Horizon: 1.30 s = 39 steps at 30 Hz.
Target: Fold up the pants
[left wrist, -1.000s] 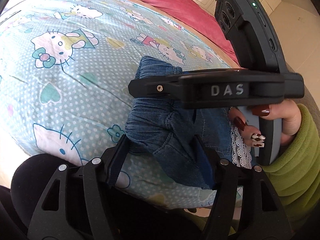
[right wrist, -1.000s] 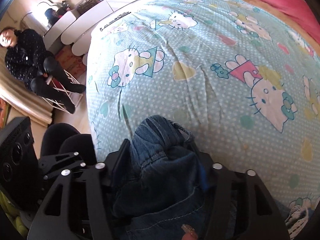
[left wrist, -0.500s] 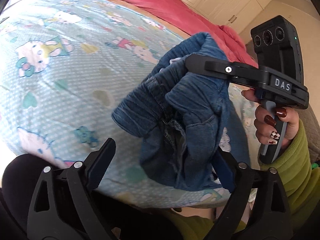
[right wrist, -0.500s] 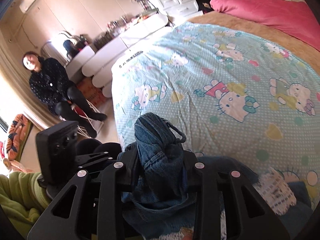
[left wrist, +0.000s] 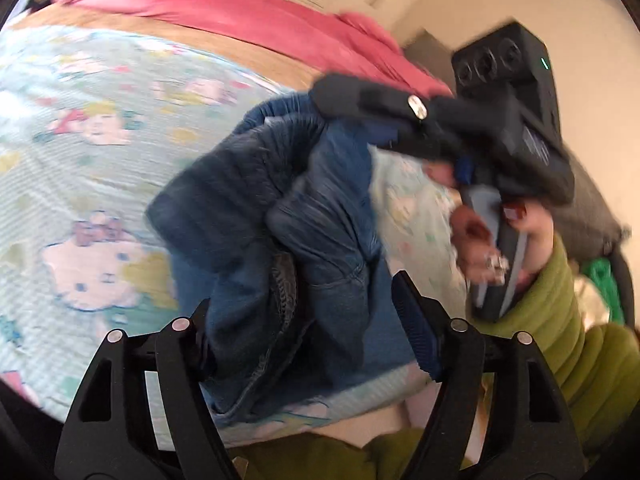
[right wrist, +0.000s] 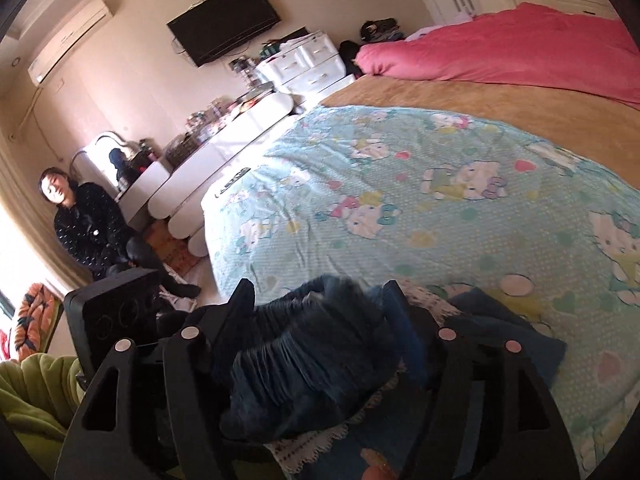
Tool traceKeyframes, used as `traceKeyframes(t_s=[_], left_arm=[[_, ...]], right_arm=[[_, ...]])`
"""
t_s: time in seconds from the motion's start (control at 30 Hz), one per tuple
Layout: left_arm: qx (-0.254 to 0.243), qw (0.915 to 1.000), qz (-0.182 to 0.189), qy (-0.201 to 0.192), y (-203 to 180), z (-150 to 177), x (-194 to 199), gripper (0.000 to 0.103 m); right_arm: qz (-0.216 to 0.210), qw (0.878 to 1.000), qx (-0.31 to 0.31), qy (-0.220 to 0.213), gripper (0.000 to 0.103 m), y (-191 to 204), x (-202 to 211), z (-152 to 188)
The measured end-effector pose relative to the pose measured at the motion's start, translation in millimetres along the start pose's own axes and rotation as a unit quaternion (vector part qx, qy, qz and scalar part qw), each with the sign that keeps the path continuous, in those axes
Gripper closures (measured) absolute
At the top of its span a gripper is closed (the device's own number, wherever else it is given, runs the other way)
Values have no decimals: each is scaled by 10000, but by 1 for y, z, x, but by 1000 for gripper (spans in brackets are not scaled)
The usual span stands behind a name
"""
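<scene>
Blue denim pants (left wrist: 304, 248) hang bunched above the near edge of the bed. My left gripper (left wrist: 304, 320) has its jaws around the lower bunch of denim and holds it. My right gripper (right wrist: 320, 312) is shut on the waistband end of the pants (right wrist: 312, 364); in the left wrist view it (left wrist: 380, 104) comes in from the upper right, held by a hand in a green sleeve (left wrist: 560, 320). Both grippers hold the pants lifted off the sheet. The view is blurred by motion.
The bed has a light-blue cartoon-cat sheet (right wrist: 440, 208), a tan blanket (right wrist: 500, 108) and a pink quilt (right wrist: 520, 48) at the far end. A person in black (right wrist: 84, 224) sits left of the bed by white dressers (right wrist: 224, 148). A white lace trim (right wrist: 312, 444) shows under the denim.
Both grippers have risen with the pants, lifting the denim further off the sheet. The right gripper moved up and right. The cameras tilted up toward the room.
</scene>
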<state>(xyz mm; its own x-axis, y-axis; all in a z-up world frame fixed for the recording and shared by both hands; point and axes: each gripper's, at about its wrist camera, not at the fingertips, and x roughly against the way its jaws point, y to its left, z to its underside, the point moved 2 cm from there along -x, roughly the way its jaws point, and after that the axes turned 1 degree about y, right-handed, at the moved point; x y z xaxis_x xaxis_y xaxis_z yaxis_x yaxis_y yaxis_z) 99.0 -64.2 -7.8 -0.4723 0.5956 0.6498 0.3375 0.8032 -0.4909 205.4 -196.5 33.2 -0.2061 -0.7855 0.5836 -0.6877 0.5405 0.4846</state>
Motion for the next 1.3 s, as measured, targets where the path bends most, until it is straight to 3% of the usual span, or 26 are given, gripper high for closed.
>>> traceKeyframes(t_s=[0.13,0.23,0.3,0.37,0.43,0.63,0.77,0.8,0.87,0.9,1.07,1.13,1.3], left_arm=[[-433,9982,-72,400,-21,14,-25,33],[-675,9958,-305,547,-30,22,-36,27],[-879,9931,-501,594,-35,24,-40,26],[-959,9916,-603,622,-37,26,-43,25],[-976,9908,-653,676,-37,29,-48,25],[-1041,9906,-658,593,-37,38,-41,25],[-899,9937,-642,168,-28,35,-11,25],[-833,9936,-761,31,-24,31,-3,27],[-758,9932,-880,-75,-22,33,8,53],[-688,9931,-948,-68,-17,33,8,55],[-630,9914,-1118,245,-7,42,-9,58],[-801,9885,-1227,378,-11,48,-16,58],[-938,9859,-1325,407,-10,51,-17,58]], right_arm=[[707,9966,-430,33,29,-31,20,30],[817,9937,-747,162,25,-43,20,52],[853,9928,-809,211,25,-43,16,62],[1260,9875,-835,436,26,-46,5,73],[1703,9808,-678,665,34,-52,-5,85],[1500,9852,-693,465,33,-42,11,85],[1540,9870,-376,262,33,-28,21,60],[1555,9870,-284,290,36,-28,18,54],[1519,9870,-61,514,51,-28,4,42],[1509,9864,-28,649,56,-31,-3,39],[1523,9755,383,1543,57,-30,-52,38],[1232,9730,609,1854,96,-18,-66,45],[1672,9689,1139,1428,97,7,-69,31]])
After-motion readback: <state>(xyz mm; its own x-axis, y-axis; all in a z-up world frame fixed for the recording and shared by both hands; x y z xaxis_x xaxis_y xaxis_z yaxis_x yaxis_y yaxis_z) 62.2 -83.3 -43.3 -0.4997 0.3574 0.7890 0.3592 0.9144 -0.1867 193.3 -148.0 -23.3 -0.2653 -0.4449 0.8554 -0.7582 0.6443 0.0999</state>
